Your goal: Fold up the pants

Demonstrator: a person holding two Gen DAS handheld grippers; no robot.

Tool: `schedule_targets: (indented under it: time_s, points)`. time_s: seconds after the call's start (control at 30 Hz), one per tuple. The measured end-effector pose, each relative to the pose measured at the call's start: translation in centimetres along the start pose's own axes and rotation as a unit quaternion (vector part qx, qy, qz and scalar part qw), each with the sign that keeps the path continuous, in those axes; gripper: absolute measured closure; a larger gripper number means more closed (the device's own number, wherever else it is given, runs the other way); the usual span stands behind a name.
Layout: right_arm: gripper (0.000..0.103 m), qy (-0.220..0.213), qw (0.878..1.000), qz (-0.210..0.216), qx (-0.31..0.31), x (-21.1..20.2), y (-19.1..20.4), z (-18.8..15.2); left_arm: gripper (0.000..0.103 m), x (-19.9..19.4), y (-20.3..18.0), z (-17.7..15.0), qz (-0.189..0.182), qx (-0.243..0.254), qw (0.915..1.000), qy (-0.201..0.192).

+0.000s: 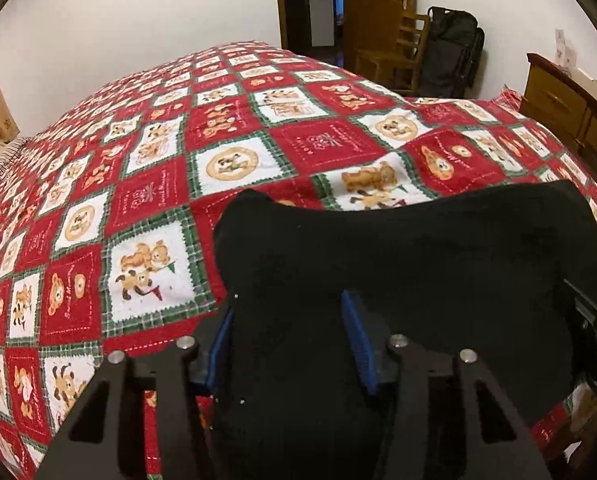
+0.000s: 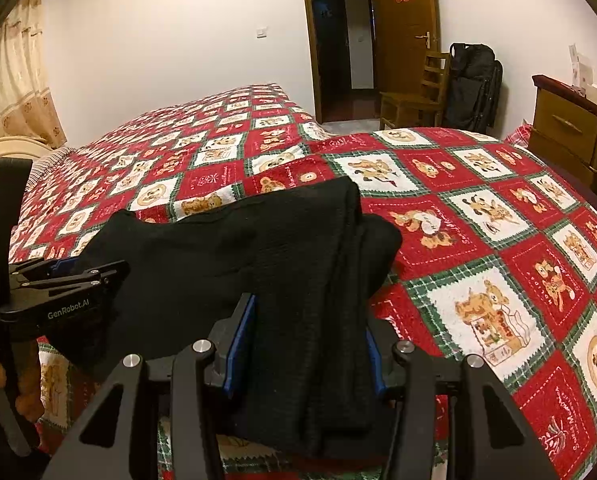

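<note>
Black pants are held up over the bed between both grippers, bunched in thick folds. My left gripper is shut on the pants, its blue pads pressing the fabric on both sides. My right gripper is shut on the other end of the pants, where several layers hang down between the pads. The left gripper also shows in the right wrist view, at the left, clamped on the cloth. The right gripper's body shows at the right edge of the left wrist view.
The bed carries a red, white and green bear-print quilt. Behind it are a white wall, an open wooden door, a wooden chair, a black bag and a wooden dresser. Curtains hang at the left.
</note>
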State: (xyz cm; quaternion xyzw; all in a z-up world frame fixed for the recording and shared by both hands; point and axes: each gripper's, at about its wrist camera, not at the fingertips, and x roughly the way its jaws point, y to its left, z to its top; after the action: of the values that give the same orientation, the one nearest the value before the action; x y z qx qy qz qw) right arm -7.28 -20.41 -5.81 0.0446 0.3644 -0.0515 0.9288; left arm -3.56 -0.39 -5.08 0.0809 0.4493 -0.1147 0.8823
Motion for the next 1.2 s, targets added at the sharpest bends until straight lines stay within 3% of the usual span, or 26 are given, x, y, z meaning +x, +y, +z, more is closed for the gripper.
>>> schedule_targets:
  time_s: [0.23,0.43,0.7,0.77,0.87,0.9,0.93,1.1,1.2]
  points:
    - [0.054,0.000,1.000,-0.001,-0.001,0.0,0.0,0.0,0.061,-0.1,0.2,0.1,-0.011,-0.008,0.9999,0.000]
    - [0.066,-0.013,1.000,-0.002,-0.002,-0.8,0.2,0.3,0.072,-0.6,0.9,0.3,-0.017,-0.025,0.9995,-0.001]
    - [0.069,-0.016,1.000,-0.008,-0.013,-1.1,0.7,0.3,0.073,-0.6,1.8,0.6,-0.034,-0.039,0.9986,0.006]
    - [0.068,-0.012,1.000,-0.003,0.001,-0.9,0.1,0.2,0.066,-0.4,2.4,0.6,-0.046,-0.046,0.9978,0.014]
    - [0.067,-0.013,1.000,0.001,0.006,-0.9,-0.1,0.1,0.039,-0.1,3.5,0.5,-0.042,-0.061,0.9970,0.023]
    - [0.067,-0.013,1.000,0.002,0.008,-0.9,-0.2,0.1,0.025,0.0,3.9,0.5,-0.037,-0.069,0.9966,0.028]
    - [0.065,-0.013,1.000,0.004,0.011,-0.9,-0.2,0.1,0.020,0.2,4.2,0.4,-0.037,-0.075,0.9960,0.032]
    - [0.056,-0.008,0.998,0.031,0.054,-1.1,-1.8,0.0,0.019,1.3,5.4,0.1,-0.082,-0.129,0.9867,0.056]
    - [0.043,-0.015,0.997,0.024,0.073,-1.4,-2.3,0.1,0.022,1.3,4.9,-0.2,-0.085,-0.127,0.9871,0.048]
